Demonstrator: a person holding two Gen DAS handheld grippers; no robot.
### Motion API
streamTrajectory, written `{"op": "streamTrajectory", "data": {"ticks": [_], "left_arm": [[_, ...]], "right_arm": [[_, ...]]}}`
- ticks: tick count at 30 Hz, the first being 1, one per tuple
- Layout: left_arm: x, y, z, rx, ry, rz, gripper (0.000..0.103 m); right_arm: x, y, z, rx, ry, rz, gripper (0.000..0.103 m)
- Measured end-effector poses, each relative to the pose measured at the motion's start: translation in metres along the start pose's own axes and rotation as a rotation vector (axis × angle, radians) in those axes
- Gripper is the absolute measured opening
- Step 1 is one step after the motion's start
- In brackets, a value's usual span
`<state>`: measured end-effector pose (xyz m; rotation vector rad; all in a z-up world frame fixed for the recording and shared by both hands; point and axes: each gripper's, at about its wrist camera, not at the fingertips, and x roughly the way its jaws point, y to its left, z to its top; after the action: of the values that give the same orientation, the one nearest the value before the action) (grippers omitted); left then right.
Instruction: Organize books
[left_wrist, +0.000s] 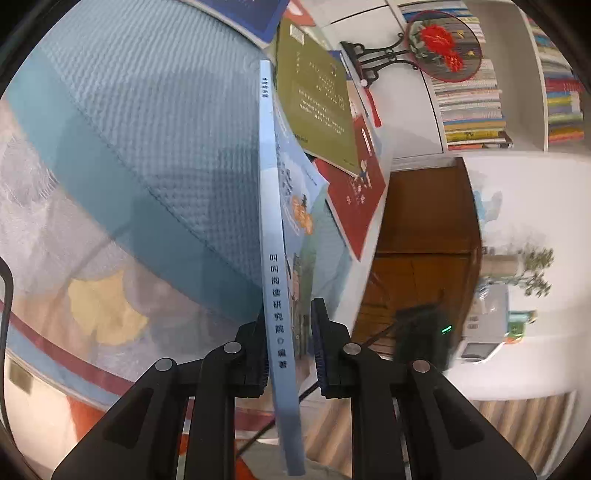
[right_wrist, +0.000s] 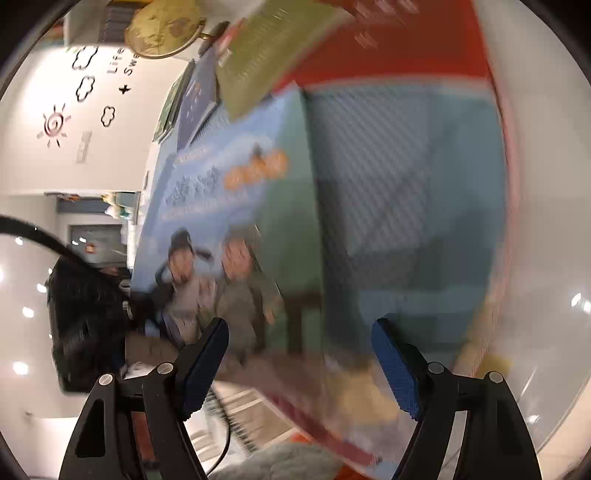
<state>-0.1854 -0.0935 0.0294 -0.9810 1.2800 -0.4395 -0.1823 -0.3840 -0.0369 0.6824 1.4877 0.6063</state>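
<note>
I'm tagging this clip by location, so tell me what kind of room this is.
Probably a child's bedroom or reading corner at home. White shelves packed with books, children's picture books such as the light blue book lying over a blue quilted cover, and sun and cloud wall stickers suggest it.

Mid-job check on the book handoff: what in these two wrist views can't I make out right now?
- Light blue book: left wrist view shows the spine edge-on; the cover is hardly visible.
- Same book's title: right wrist view, smeared by motion blur.
- Olive green book: its print is too small to read.
- Red book: partly covered by the olive one.
- Right gripper: open; contact with the cover is unclear through blur.
</note>
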Motion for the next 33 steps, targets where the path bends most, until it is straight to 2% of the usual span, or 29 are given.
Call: {"op": "streamTrajectory", "data": {"ticks": [5,8,9,10,12,14,15,17,18,20,22,26,27,30,33], "left_arm": [[0.002,0.000,0.005,-0.090,0.039,-0.081,0.015],[-0.002,0.000,0.008,-0.086,0.049,-0.074,0.015],[-0.003,-0.001,0.009,-0.072,0.045,-0.050,0.015],[-0.007,-0.002,0.011,-0.046,0.033,0.007,0.015],[-0.009,-0.002,0.012,-0.016,0.026,0.092,0.015],[-0.008,-0.006,0.010,0.027,0.014,0.171,0.015],[-0.006,-0.014,0.008,0.092,0.000,0.273,0.015],[0.000,-0.028,0.002,0.196,-0.015,0.408,0.018],[-0.001,-0.033,-0.001,0.216,-0.030,0.426,0.017],[-0.010,-0.033,-0.006,0.222,-0.049,0.399,0.016],[-0.026,-0.030,-0.016,0.252,-0.085,0.419,0.016],[-0.068,-0.017,-0.036,0.257,-0.164,0.392,0.016],[-0.078,-0.014,-0.038,0.255,-0.184,0.408,0.016],[-0.093,-0.005,-0.030,0.260,-0.213,0.458,0.016],[-0.111,0.006,-0.019,0.246,-0.250,0.441,0.016]], "right_arm": [[0.008,-0.012,-0.005,0.052,0.008,0.213,0.078],[0.011,-0.016,-0.006,0.075,-0.002,0.320,0.057],[0.011,-0.016,-0.006,0.078,-0.009,0.325,0.051],[0.010,-0.014,-0.006,0.063,-0.020,0.323,0.046],[0.009,-0.008,-0.008,0.032,-0.029,0.323,0.027],[0.008,0.003,-0.010,-0.010,-0.038,0.270,0.026],[0.009,0.010,-0.010,-0.042,-0.042,0.231,0.025],[0.012,0.038,-0.014,-0.177,-0.052,0.084,0.023],[0.015,0.056,-0.018,-0.269,-0.055,-0.006,0.023],[0.020,0.080,-0.026,-0.392,-0.061,-0.110,0.023],[0.025,0.100,-0.034,-0.487,-0.042,-0.147,0.023],[0.031,0.130,-0.051,-0.642,-0.022,-0.159,0.025],[0.034,0.137,-0.053,-0.669,-0.005,-0.151,0.025],[0.052,0.157,-0.051,-0.730,0.035,-0.119,0.025],[0.073,0.176,-0.048,-0.786,0.050,-0.128,0.025]]}}
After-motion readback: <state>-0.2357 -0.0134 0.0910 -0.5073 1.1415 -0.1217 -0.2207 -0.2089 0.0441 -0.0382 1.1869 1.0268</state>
